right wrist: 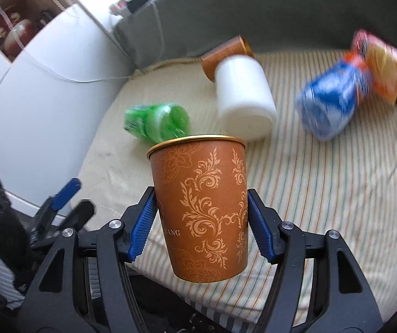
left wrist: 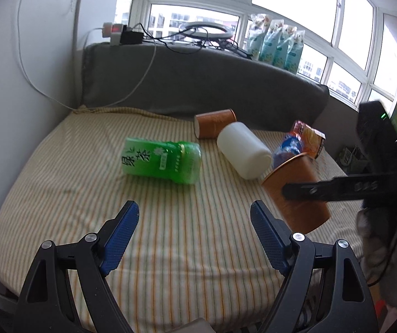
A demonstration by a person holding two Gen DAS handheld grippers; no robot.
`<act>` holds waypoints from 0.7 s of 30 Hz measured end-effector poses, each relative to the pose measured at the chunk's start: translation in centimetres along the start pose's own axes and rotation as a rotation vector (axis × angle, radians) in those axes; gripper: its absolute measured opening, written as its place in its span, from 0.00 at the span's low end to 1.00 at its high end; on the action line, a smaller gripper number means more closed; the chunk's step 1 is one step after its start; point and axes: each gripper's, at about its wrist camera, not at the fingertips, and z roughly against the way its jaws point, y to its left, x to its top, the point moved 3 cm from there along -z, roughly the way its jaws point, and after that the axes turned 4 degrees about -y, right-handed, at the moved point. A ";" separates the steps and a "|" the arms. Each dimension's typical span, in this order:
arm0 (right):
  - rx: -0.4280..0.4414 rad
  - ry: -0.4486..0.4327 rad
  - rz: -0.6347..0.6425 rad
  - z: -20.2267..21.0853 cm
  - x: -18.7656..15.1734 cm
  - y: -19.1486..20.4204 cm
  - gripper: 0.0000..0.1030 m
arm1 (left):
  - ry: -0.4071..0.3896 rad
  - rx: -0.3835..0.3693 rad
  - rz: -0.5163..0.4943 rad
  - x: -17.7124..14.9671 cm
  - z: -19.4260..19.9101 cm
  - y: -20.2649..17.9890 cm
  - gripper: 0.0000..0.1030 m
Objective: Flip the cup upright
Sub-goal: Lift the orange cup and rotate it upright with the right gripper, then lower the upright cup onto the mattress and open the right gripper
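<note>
Holding brown paper cup [right wrist: 202, 213] centre frame, right gripper [right wrist: 201, 222] pinching its sides | rim up, axis slightly tilted, above striped mattress [right wrist: 323, 194] | left gripper [left wrist: 194, 236] spread, empty, farther away

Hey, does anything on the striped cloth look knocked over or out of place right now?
Yes. The green bottle, white bottle and a second brown cup all lie on their sides on the striped cloth. The right gripper holds a brown cup aloft, rim up, slightly tilted.
</note>
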 end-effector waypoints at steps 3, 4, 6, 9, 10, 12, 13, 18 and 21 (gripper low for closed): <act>0.000 0.025 -0.041 -1.8 -0.6 -1.0 0.65 | 0.028 -0.016 0.013 -0.2 -0.4 -0.2 0.80; -0.002 0.031 -0.046 -2.1 -0.9 -1.3 0.65 | 0.033 -0.018 0.016 -0.2 -0.4 -0.3 0.80; -0.015 0.038 -0.053 -2.8 -0.9 -1.5 0.65 | 0.049 -0.028 0.022 -0.3 -0.7 -0.5 0.80; -0.019 0.050 -0.068 -3.3 -1.0 -2.0 0.66 | 0.071 -0.044 0.033 -0.4 -1.0 -0.8 0.80; -0.022 0.053 -0.071 -3.5 -1.0 -2.2 0.66 | 0.078 -0.047 0.037 -0.4 -1.1 -0.8 0.80; -0.026 0.067 -0.067 -3.8 -0.8 -2.2 0.67 | 0.094 -0.061 0.054 -0.4 -1.4 -0.9 0.80; -0.034 0.068 -0.062 -3.9 -0.8 -2.3 0.71 | 0.102 -0.070 0.063 -0.4 -1.6 -1.0 0.80; -0.046 0.037 -0.028 -3.0 -0.9 -2.4 0.75 | 0.118 -0.078 0.069 -0.2 -2.1 -1.7 0.80; -0.052 0.006 -0.009 -1.7 -1.0 -2.6 0.76 | 0.137 -0.101 0.099 -0.1 -2.5 -1.9 0.80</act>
